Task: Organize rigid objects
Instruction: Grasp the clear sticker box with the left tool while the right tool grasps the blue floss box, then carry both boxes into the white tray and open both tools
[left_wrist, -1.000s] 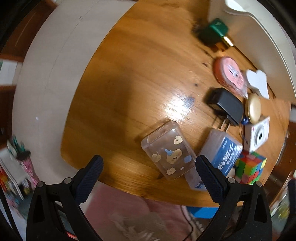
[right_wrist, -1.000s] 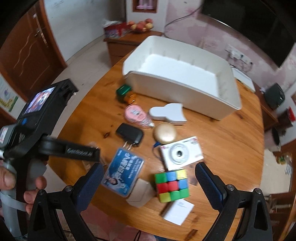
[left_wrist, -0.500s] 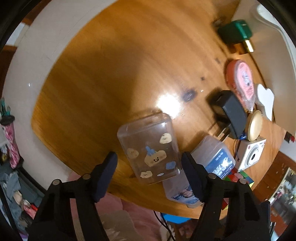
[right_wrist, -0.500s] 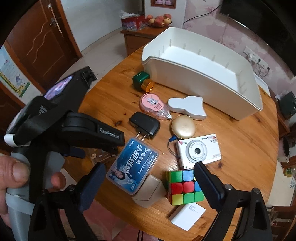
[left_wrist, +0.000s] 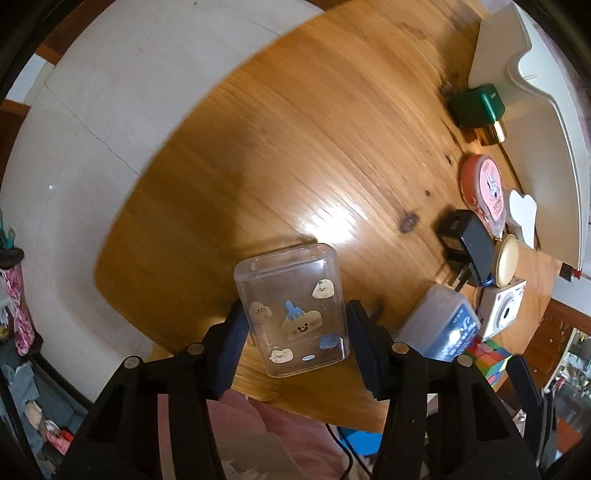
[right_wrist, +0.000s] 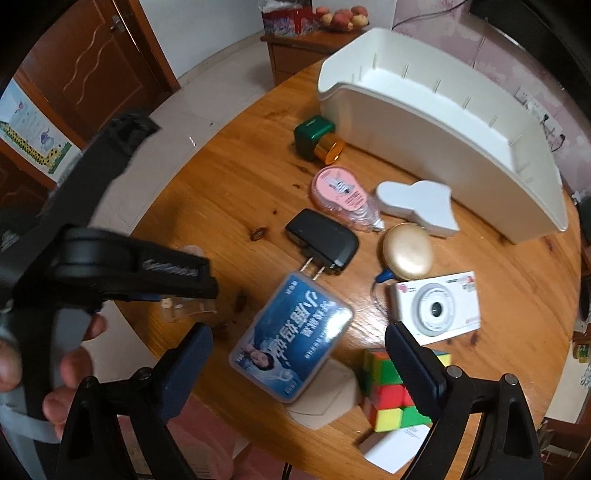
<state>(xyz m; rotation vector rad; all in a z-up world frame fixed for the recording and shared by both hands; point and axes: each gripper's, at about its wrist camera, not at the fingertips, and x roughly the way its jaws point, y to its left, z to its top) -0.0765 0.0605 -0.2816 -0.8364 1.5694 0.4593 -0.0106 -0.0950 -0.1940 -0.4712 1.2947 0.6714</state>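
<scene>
My left gripper (left_wrist: 293, 328) is shut on a clear plastic box with cartoon stickers (left_wrist: 291, 310), near the round wooden table's (left_wrist: 277, 129) front edge. In the right wrist view the box (right_wrist: 184, 308) is mostly hidden behind the left gripper's body (right_wrist: 110, 266). My right gripper (right_wrist: 299, 354) is open and empty, above a blue card box (right_wrist: 291, 336) and a colour cube (right_wrist: 388, 391). A large white bin (right_wrist: 436, 96) stands at the table's far side.
Between bin and front edge lie a green and gold bottle (right_wrist: 317, 138), a pink tape case (right_wrist: 340, 192), a black charger (right_wrist: 321, 247), a white shaped block (right_wrist: 417, 203), a gold compact (right_wrist: 408, 253), a white camera (right_wrist: 436, 306) and a white card (right_wrist: 395, 448).
My left gripper has moved in and closed from wide open onto the clear sticker box. My right gripper has moved closer to the table, still open.
</scene>
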